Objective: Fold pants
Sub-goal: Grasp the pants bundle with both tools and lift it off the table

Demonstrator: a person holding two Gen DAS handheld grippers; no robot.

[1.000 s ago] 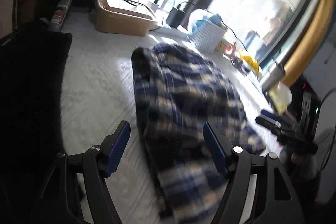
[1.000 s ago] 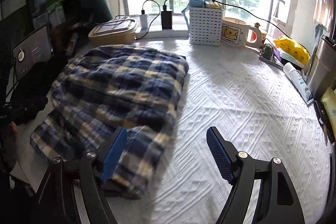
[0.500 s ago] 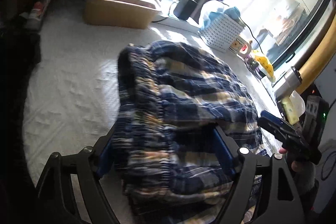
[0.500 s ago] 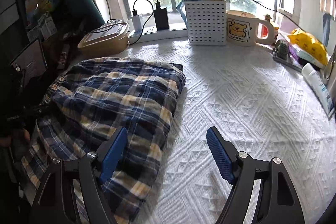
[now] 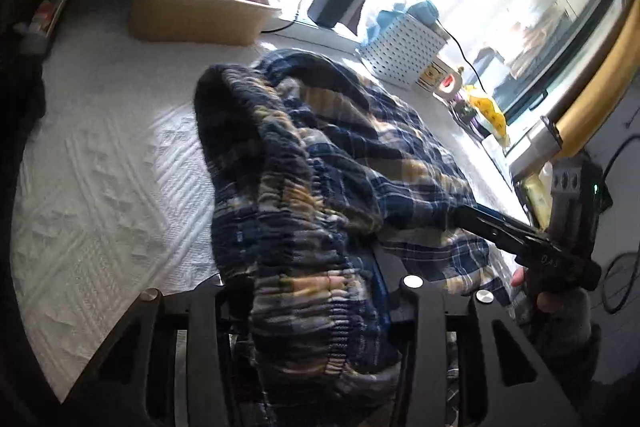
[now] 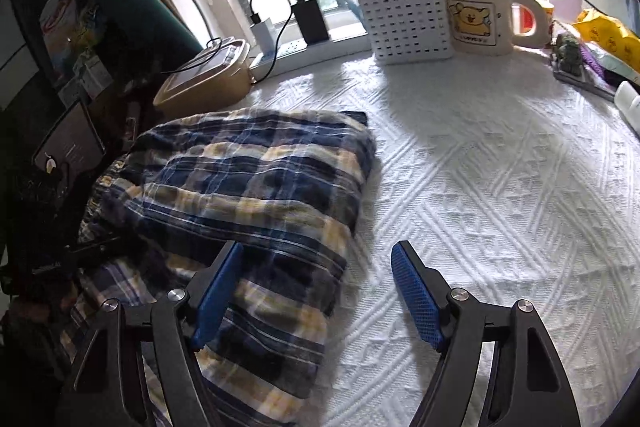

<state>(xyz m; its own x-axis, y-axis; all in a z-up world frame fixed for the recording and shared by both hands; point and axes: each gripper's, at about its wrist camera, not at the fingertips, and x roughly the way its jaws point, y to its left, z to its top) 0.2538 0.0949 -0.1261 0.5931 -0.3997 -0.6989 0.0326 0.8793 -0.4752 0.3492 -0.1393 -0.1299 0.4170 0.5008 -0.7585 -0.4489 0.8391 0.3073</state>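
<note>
The pants (image 5: 320, 163) are blue, white and tan plaid and lie bunched on the white quilted cover (image 5: 104, 163). My left gripper (image 5: 316, 291) is shut on their gathered elastic waistband, which fills the gap between its jaws and hides the pads. In the right wrist view the pants (image 6: 256, 187) lie at the left, partly folded over. My right gripper (image 6: 316, 291) is open, low over the pants' near right edge, with its left pad (image 6: 216, 291) above the cloth. It also shows in the left wrist view (image 5: 532, 247) at the pants' far side.
A tan lidded box (image 6: 204, 83), chargers with cables (image 6: 308, 19), a white perforated basket (image 6: 404, 15) and a bear mug (image 6: 480, 19) line the window sill. Yellow bags and bottles (image 6: 604, 35) sit at the right. Dark clutter (image 6: 68, 131) lies left of the pants.
My left gripper has moved onto the waistband and shut on it. My right gripper has moved forward along the pants' right edge and stays open. The pants have bunched up.
</note>
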